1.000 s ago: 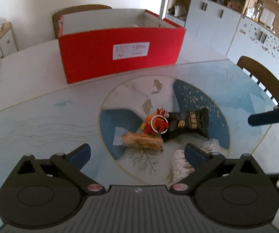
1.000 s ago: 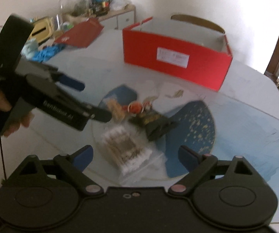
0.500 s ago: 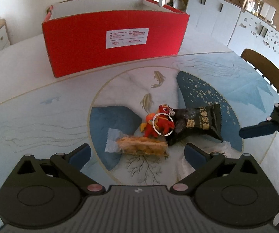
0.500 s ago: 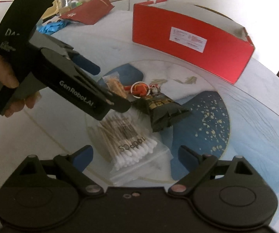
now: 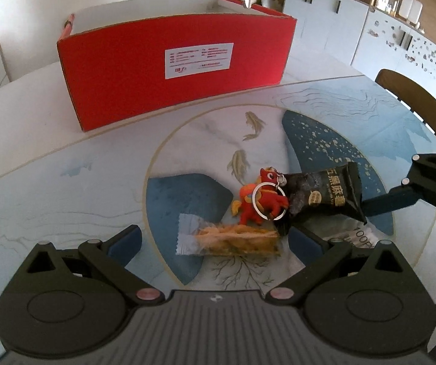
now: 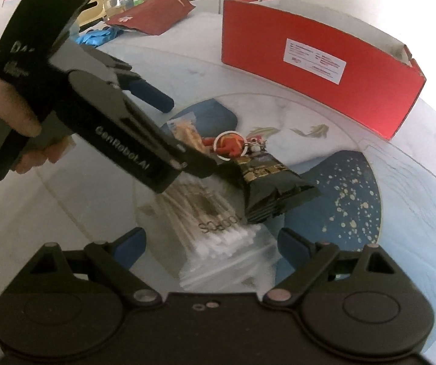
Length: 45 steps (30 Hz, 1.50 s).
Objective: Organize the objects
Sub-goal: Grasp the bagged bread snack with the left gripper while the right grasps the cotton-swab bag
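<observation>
**Both grippers closer to the pile, nothing held**

Since the earlier frames both grippers have dropped lower and moved in toward the clustered items; the box looks nearer and the snack now lies between the left fingers.

The left gripper (image 5: 214, 238) is spread wide, fingers either side of the clear snack pack (image 5: 233, 241), not touching it as far as can be seen. The right gripper (image 6: 208, 241) is also spread wide, empty, over the swab bag (image 6: 218, 228).

Items lie bunched at the centre of the round table (image 5: 66, 197): the red keychain (image 5: 263, 200) just behind the snack pack, its ring against the black packet (image 5: 327, 194). The packet overlaps the swab bag's far end. In the right view the left gripper's near finger (image 6: 199, 161) sits right at the packet's corner, tight there.

The red box (image 5: 175, 70) stands open-topped at the far side, well apart from the pile, with bare tabletop between. More open table left of the pile. A chair (image 5: 415, 103) is at the right edge; a red folder (image 6: 157, 15) and blue gloves (image 6: 96, 35) lie far back in the right view.
</observation>
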Motion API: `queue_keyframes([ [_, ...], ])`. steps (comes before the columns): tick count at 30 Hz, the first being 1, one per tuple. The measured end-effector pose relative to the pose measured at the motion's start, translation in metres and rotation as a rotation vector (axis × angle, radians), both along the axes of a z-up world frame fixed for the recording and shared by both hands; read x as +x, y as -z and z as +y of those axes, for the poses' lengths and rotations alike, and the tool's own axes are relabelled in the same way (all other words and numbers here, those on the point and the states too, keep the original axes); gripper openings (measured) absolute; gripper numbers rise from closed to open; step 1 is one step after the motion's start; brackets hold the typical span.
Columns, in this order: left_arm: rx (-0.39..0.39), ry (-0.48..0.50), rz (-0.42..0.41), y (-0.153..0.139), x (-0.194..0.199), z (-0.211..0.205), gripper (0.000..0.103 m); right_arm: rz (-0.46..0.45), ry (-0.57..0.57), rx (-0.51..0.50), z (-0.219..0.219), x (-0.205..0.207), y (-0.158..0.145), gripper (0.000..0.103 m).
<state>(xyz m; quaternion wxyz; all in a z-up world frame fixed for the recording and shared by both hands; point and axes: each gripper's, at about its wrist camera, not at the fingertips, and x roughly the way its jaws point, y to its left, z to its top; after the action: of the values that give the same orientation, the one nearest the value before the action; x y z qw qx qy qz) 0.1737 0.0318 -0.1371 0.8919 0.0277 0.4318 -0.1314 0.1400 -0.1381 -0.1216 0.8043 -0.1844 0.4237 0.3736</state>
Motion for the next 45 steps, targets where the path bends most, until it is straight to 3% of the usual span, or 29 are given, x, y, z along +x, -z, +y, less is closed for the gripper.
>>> queue_keyframes([
  [6,-0.004,0.006,-0.010,0.001,-0.002,-0.002,0.102,0.013,-0.036,0.033,0.002,0.008,0.000,0.092],
  [17,-0.001,0.038,-0.024,-0.001,-0.009,-0.004,0.093,0.003,-0.022,0.025,0.000,0.004,-0.002,0.071],
  [20,0.016,0.043,-0.039,-0.003,-0.012,-0.005,0.071,0.010,-0.007,0.029,-0.002,0.002,-0.004,0.065],
  [25,0.040,0.045,-0.035,-0.005,-0.013,-0.005,0.063,0.019,0.021,0.035,-0.005,-0.003,-0.007,0.053],
  [31,0.011,0.056,-0.019,-0.007,-0.025,-0.001,0.062,0.030,0.057,0.037,-0.011,-0.014,-0.010,0.048],
  [35,-0.047,0.019,0.007,-0.011,-0.038,0.007,0.062,0.031,0.076,0.036,-0.015,-0.024,-0.015,0.047],
  [45,-0.153,-0.004,-0.005,-0.042,-0.071,0.015,0.062,0.013,0.160,0.084,-0.028,-0.038,-0.045,0.047],
])
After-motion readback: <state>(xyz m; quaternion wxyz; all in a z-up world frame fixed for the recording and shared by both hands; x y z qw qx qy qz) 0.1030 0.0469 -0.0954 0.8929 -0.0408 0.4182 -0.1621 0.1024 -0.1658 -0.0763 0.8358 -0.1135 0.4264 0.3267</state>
